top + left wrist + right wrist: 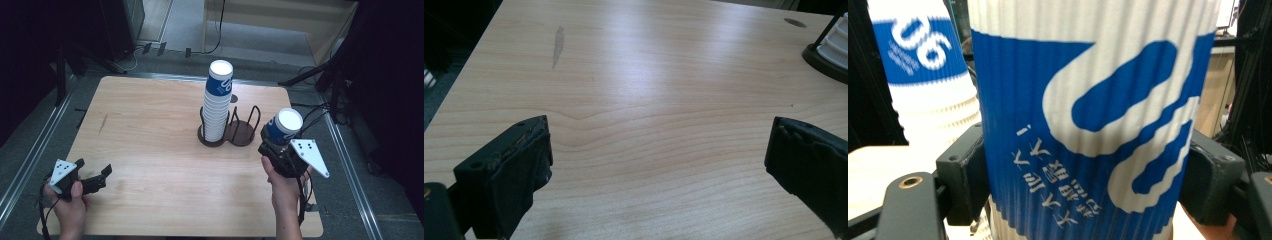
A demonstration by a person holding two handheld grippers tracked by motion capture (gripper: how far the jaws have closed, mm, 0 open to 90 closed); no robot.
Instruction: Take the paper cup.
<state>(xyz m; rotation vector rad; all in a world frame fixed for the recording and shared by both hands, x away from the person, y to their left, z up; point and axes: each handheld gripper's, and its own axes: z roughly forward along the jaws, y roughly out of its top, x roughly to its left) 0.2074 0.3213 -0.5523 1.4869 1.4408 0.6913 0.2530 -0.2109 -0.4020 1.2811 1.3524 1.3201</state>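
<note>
Looking at hidden/cut-off bits first: in right gripper view the blue-and-white ribbed paper cup [1088,125] runs past top + bottom edges, so rim and base are out of frame there; the cup's inside can't be seen in high view, as the white end faces the camera.
Stack base: lower cups of the tall stack of blue-and-white paper cups [217,102] sit inside the dark wire two-ring cup holder [235,131]; bottom cup hard to make out behind the wires.
Left gripper view edge: holder + stack are cut off at the right edge, just a dark base corner and white ribs.
Right gripper [280,150]: jaws clamped on the single cup, one black pad each side of its ribbed wall, both touching; cup held upside down, wide end low between the jaws.
Cup location: above the table's right edge, just right of the holder, apart from the stack.
Left gripper [95,180]: jaws wide apart, nothing between them; low over the light wooden table [150,130] near the front-left corner.
Writing: "06" in white on the blue band, seen inverted on the stack's top cup in right gripper view; held cup has a big white swirl + a row of small white characters, upside down, not legible to me.
Table mark: grey streak on the wood, left part; small dark oval spot behind the stack.
</note>
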